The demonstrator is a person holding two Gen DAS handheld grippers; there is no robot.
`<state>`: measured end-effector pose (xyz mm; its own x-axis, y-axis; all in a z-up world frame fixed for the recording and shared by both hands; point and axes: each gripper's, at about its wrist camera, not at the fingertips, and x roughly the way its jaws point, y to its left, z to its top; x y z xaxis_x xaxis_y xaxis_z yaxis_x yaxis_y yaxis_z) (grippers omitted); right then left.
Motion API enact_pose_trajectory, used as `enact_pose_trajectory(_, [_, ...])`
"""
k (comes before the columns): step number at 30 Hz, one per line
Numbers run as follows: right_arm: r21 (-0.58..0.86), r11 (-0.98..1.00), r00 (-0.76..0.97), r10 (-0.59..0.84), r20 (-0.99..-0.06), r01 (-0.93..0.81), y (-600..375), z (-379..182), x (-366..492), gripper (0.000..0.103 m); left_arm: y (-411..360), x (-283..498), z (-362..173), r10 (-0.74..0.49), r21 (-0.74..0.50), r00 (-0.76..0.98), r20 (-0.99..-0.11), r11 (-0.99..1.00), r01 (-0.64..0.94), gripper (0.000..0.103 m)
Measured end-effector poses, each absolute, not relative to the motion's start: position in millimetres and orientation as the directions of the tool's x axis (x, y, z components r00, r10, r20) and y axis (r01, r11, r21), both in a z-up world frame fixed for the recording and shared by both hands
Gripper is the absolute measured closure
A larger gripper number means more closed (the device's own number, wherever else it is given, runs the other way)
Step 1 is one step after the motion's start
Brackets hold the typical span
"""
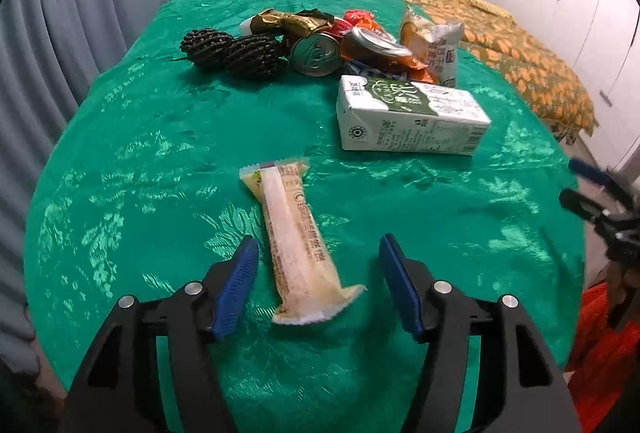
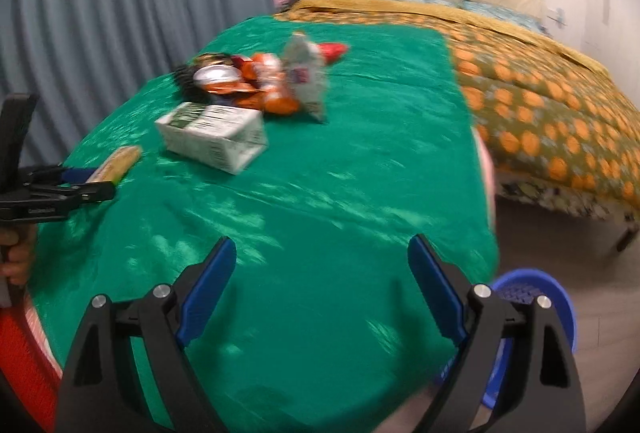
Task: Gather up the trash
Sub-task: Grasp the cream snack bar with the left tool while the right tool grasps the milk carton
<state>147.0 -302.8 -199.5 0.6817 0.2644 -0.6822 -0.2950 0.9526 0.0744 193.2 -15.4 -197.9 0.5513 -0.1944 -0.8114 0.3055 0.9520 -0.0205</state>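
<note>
**Left jaws stand open around a snack wrapper; right jaws wide over bare cloth**

The left gripper (image 1: pixel 318 283) hangs over a table draped in green cloth (image 1: pixel 160 137), its blue pads spread apart. A long pale snack wrapper (image 1: pixel 296 241) lies flat on the cloth with its near end between the two fingers — neither pad presses on it, and a strip of green shows on each side. Nothing is held.

The right gripper (image 2: pixel 322 287) has its jaws wide apart, with only green cloth between them; it grips nothing and touches nothing. The right wrist view is blurred.

The rest of the trash sits farther back on the table: a white-and-green carton (image 1: pixel 408 117) lying on its side, and behind it a pile with a crushed can (image 1: pixel 316 55), orange wrappers (image 1: pixel 400 63), a white packet (image 1: pixel 442 51) and two dark, bumpy, pinecone-like lumps (image 1: pixel 232 51).

A blue basket (image 2: pixel 536 313) stands on the floor by the table's near right corner — beside the right gripper's outer finger. A bed with an orange-patterned cover (image 2: pixel 560 105) lies beyond.
</note>
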Motion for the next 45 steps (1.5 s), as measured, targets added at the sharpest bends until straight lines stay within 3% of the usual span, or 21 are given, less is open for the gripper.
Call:
enact_pose_trajectory(8, [-0.028, 0.834, 0.563, 0.347, -0.751, -0.551, -233, -183, 225, 0.017, 3, 201, -193, -0.176, -0.034, 0.561, -0.809, 0.967, 0.253, 0.039])
enact_pose_trajectory(15, [0.000, 0.794, 0.431, 0.330, -0.840, -0.608, -211, -205, 275, 0.018, 16, 200, -195, -0.187, -0.059, 0.543, -0.819, 0.968, 0.244, 0.039])
enact_pose_trajectory(16, [0.023, 0.792, 0.419, 0.347, -0.839, -0.610, -211, -205, 276, 0.020, 16, 200, -195, -0.186, -0.058, 0.541, -0.820, 0.968, 0.246, 0.039])
enact_pose_trajectory(18, [0.086, 0.784, 0.390, 0.396, -0.831, -0.615, -210, -200, 274, 0.037, 16, 199, -196, -0.187, -0.058, 0.537, -0.823, 0.967, 0.247, 0.039])
enact_pose_trajectory(23, [0.105, 0.814, 0.402, 0.389, -0.828, -0.571, -211, -190, 246, 0.045, 17, 197, -196, -0.191, -0.066, 0.536, -0.822, 0.967, 0.244, 0.039])
enact_pose_trajectory(29, [0.082, 0.915, 0.436, 0.265, -0.860, -0.395, -236, -194, 179, 0.046, 8, 189, -199, -0.180, -0.035, 0.527, -0.831, 0.962, 0.272, 0.039])
enact_pose_trajectory(33, [0.112, 0.918, 0.419, 0.279, -0.864, -0.381, -236, -193, 145, 0.042, 1, 187, -201, -0.177, -0.021, 0.519, -0.836, 0.956, 0.291, 0.039])
enact_pose_trajectory(35, [0.122, 0.914, 0.416, 0.291, -0.862, -0.386, -236, -188, 141, 0.033, -2, 186, -201, -0.179, -0.020, 0.520, -0.835, 0.955, 0.296, 0.039])
enact_pose_trajectory(40, [0.089, 0.925, 0.469, 0.268, -0.841, -0.369, -238, -161, 150, 0.028, 1, 189, -196, -0.213, -0.063, 0.533, -0.819, 0.957, 0.285, 0.039])
enact_pose_trajectory(45, [0.052, 0.926, 0.424, 0.220, -0.879, -0.374, -217, -166, 186, 0.026, -7, 197, -196, -0.209, -0.052, 0.533, -0.820, 0.954, 0.294, 0.039])
